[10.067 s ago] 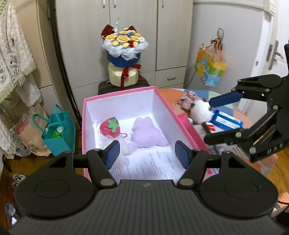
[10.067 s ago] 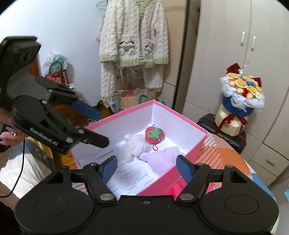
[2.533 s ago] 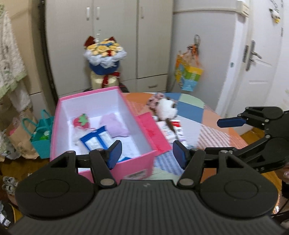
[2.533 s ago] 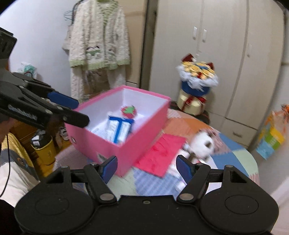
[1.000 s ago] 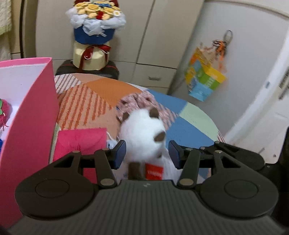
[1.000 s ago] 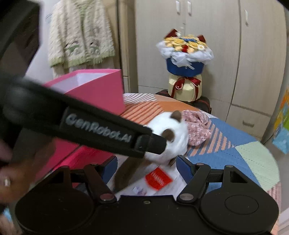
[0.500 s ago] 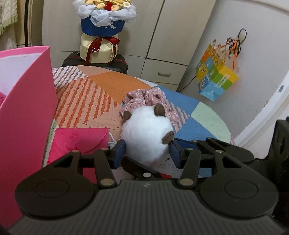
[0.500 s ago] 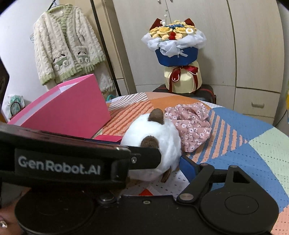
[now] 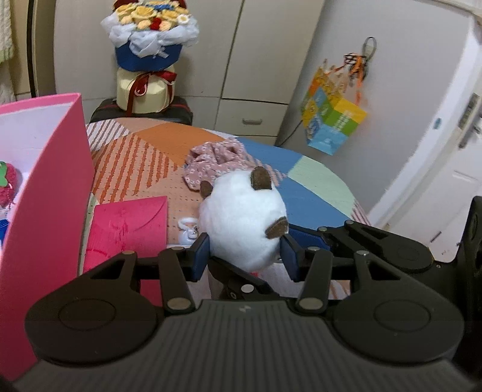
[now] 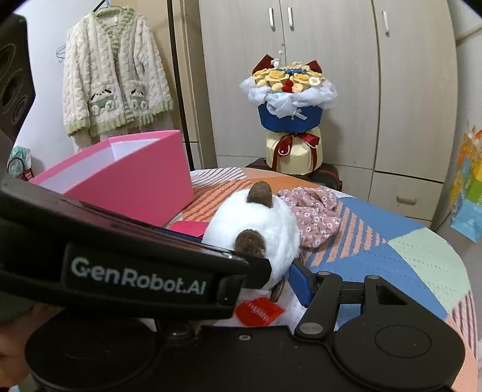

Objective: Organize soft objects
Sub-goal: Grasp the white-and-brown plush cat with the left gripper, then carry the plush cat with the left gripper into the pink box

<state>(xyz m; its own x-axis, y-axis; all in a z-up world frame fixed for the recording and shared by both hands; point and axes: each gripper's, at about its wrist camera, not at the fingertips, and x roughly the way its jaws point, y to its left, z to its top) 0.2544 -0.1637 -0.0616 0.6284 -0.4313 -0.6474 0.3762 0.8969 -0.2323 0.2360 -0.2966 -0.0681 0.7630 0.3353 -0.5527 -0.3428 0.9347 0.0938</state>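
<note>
two grippers crowd one white plush toy (image 9: pixel 241 223) at the centre of both views. around it on the patchwork tablecloth (image 9: pixel 319 181): a floral pink cloth (image 9: pixel 217 159) bunched just behind the toy and touching it, a red envelope (image 9: pixel 126 229) lying flat to its left in the left wrist view, and a small white ring charm (image 9: pixel 187 230) between envelope and toy. the pink box (image 9: pixel 51 193) stands open along the left edge of that view, a red strawberry plush (image 9: pixel 7 188) showing inside it. beyond the table a bouquet (image 9: pixel 149 27) sits on a cream wrapped base, and a colourful bag (image 9: pixel 331 120) hangs at upper right; a knitted cardigan (image 10: pixel 114 72) hangs at upper left of the right wrist view.

in the right wrist view the left gripper (image 9: pixel 244 256) cuts across the lower left as a broad black bar and hides the right gripper's (image 10: pixel 271 286) left finger and the toy's near side.

the toy is roundish, so i cannot tell its long axis; its brown ears point up and away toward the cupboards, and a brown patch faces lower right in the left wrist view. a red tag (image 10: pixel 259 310) lies below it.

the left gripper's blue pads (image 9: pixel 200 256) press on the toy's flanks, grasping it. the right gripper's jaws have just been closing with the toy between them; its one visible blue pad (image 10: pixel 298 283) lies against the fur, but i cannot tell whether it grips.
</note>
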